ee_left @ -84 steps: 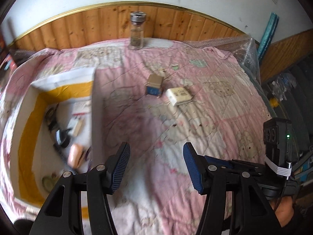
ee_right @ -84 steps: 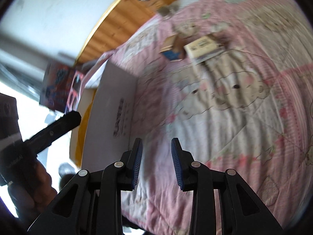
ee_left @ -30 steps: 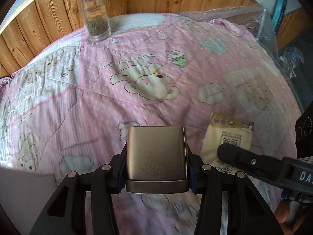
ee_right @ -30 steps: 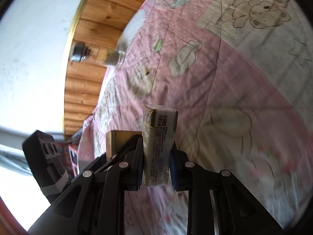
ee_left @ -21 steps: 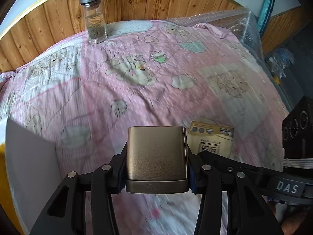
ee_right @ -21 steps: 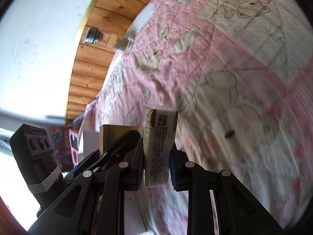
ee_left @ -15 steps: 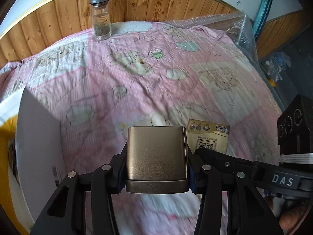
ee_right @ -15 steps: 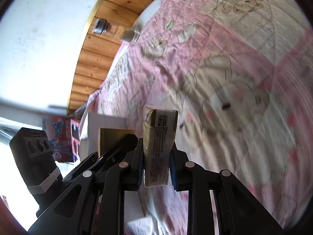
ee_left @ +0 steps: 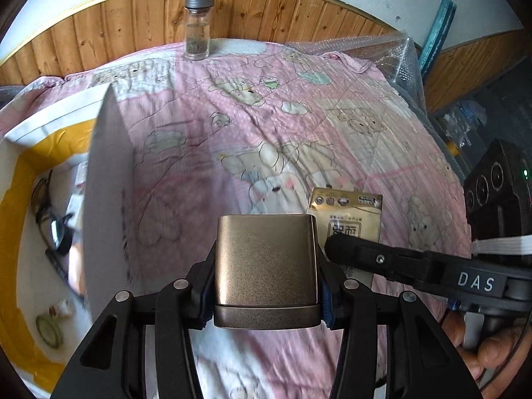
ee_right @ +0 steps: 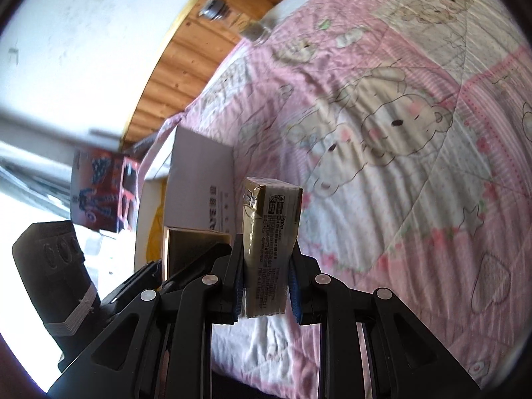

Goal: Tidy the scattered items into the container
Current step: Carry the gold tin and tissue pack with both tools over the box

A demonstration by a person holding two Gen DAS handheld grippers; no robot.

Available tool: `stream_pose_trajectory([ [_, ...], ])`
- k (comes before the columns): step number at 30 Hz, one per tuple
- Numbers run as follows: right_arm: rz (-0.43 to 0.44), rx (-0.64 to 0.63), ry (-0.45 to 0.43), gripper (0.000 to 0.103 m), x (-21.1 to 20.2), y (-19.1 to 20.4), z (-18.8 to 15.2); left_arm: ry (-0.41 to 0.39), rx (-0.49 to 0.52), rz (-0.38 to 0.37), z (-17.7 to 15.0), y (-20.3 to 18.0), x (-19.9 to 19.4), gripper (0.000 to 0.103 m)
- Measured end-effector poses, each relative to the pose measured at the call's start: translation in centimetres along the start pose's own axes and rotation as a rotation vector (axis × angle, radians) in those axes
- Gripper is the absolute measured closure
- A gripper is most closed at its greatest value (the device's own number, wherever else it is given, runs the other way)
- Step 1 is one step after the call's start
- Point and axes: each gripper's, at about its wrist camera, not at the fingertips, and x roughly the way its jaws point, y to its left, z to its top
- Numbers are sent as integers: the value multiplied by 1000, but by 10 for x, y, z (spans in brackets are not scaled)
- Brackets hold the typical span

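Pink quilt (ee_left: pixel 299 126) with bear and cloud prints covers the bed, filling most of both views; wood-panelled wall (ee_left: pixel 266 13) behind it. White cardboard box (ee_left: pixel 106 199) sits on the quilt at the left, yellow lining inside, near flap standing upright. Inside it: dark cable-like clutter, a green tape ring (ee_left: pixel 48 331), a few small bits, blurred, can't tell exactly what. Crinkled clear plastic sheet (ee_left: pixel 392 56) lies at the far right edge of the bed. Glass jar (ee_left: pixel 197 28) with grey lid stands upright at the far end of the quilt by the wall, well apart from the box.

Left hand-held gripper (ee_left: pixel 266 282) pinches a bronze metallic tin (ee_left: pixel 264 266), fingers tight on both its sides, held in the air above the quilt just right of the box flap. Right hand-held gripper (ee_right: pixel 267 286) pinches a beige carton (ee_right: pixel 271 242) with printed text, held upright on its narrow edge, above the quilt, near the box. In the left wrist view the carton's gold-printed face (ee_left: pixel 347 219) shows just beside the tin. A hand (ee_left: pixel 495 355) grips the right tool's handle at lower right.
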Motion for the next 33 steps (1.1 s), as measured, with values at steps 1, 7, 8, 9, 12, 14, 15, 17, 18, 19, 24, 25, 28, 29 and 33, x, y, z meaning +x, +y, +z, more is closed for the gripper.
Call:
stream_pose_trajectory([
  [1, -3, -17, 7, 80, 0, 4, -4, -6, -4, -5, -5, 1, -5, 54],
  [7, -23, -143, 47, 80, -4, 33, -26, -36, -33, -20, -29, 7, -36, 54],
  [8, -25, -167, 53, 80, -5, 39, -30, -43, -40, -25, -33, 8, -42, 54],
  [9, -27, -189, 59, 80, -6, 45, -33, -49, -49, -34, -37, 10, -47, 54],
  [12, -28, -245, 74, 80, -9, 60, -42, -68, -69, -50, -47, 16, -63, 54],
  [14, -30, -286, 81, 80, -10, 71, -48, -81, -81, -52, -53, 20, -73, 54],
  [15, -30, -304, 84, 80, -10, 77, -51, -86, -87, -56, -55, 22, -77, 54],
  [17, -30, -344, 88, 80, -10, 89, -56, -97, -105, -62, -59, 27, -86, 54],
  [18, -30, -360, 90, 80, -10, 94, -58, -104, -114, -65, -61, 30, -90, 54],
  [19, -31, -379, 91, 80, -9, 100, -60, -111, -121, -67, -62, 33, -94, 54],
  [24, -36, -472, 98, 80, -6, 128, -68, -149, -147, -55, -68, 46, -117, 54],
  [25, -35, -490, 101, 80, -5, 134, -70, -156, -154, -52, -69, 50, -120, 54],
  [28, -34, -533, 106, 80, -1, 149, -72, -171, -174, -43, -72, 60, -130, 54],
  [29, -34, -547, 109, 80, 1, 154, -73, -178, -181, -36, -72, 63, -134, 54],
  [33, -34, -594, 119, 80, 7, 170, -76, -198, -204, -19, -73, 79, -145, 54],
])
